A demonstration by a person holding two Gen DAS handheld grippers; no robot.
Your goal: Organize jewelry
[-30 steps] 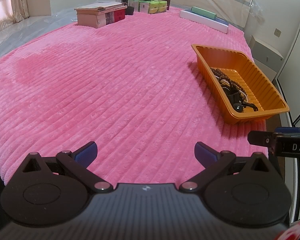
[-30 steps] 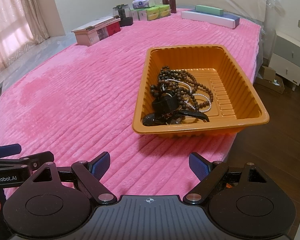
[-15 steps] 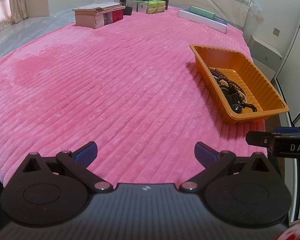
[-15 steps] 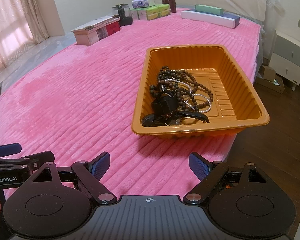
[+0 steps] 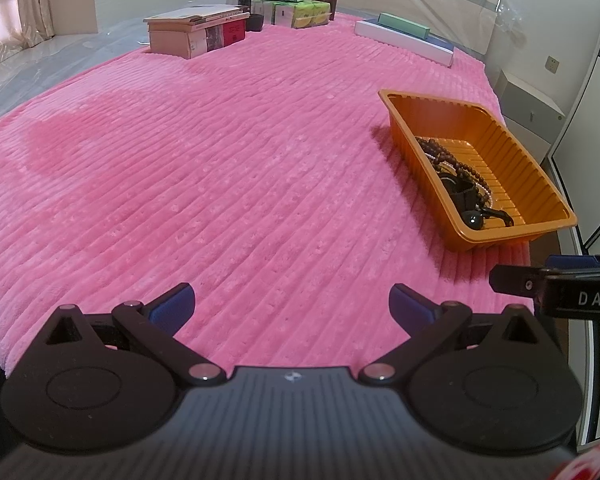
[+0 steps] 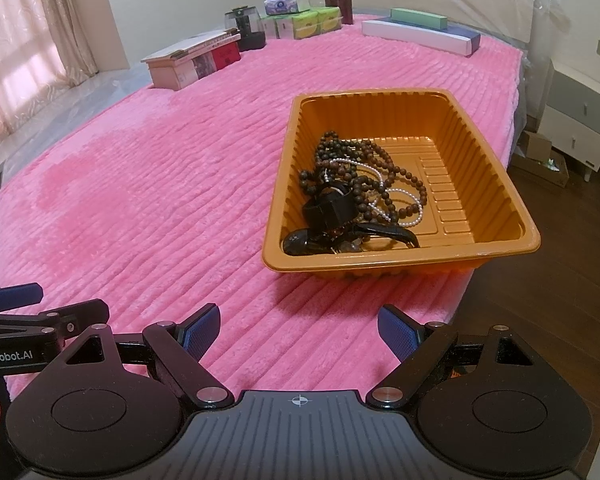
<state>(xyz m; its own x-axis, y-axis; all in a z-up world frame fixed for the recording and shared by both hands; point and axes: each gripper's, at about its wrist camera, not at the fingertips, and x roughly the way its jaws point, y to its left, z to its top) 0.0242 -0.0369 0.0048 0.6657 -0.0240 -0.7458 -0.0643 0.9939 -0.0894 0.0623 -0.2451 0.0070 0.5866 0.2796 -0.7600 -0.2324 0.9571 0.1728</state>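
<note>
An orange plastic tray (image 6: pixel 492 184) (image 5: pixel 512 156) rests on a pink ribbed blanket near the bed's right edge. Inside lies a tangle of jewelry: dark wooden bead strands (image 6: pixel 364 160), a thin pearl string (image 6: pixel 404 204), a black boxy piece (image 6: pixel 330 210) and a dark curved piece (image 6: pixel 384 232). My right gripper (image 6: pixel 299 332) hovers open just in front of the tray, nothing between its blue pads. Off to the tray's left, my left gripper (image 5: pixel 292 306) stands open over bare blanket. Each gripper shows at the edge of the other's view.
At the far end of the bed stand a pink box with books (image 6: pixel 192 64), a dark glass jar (image 6: pixel 246 30), tissue packs (image 6: pixel 300 20) and a long white and green box (image 6: pixel 420 34). A nightstand (image 6: pixel 580 120) and wooden floor lie right of the bed.
</note>
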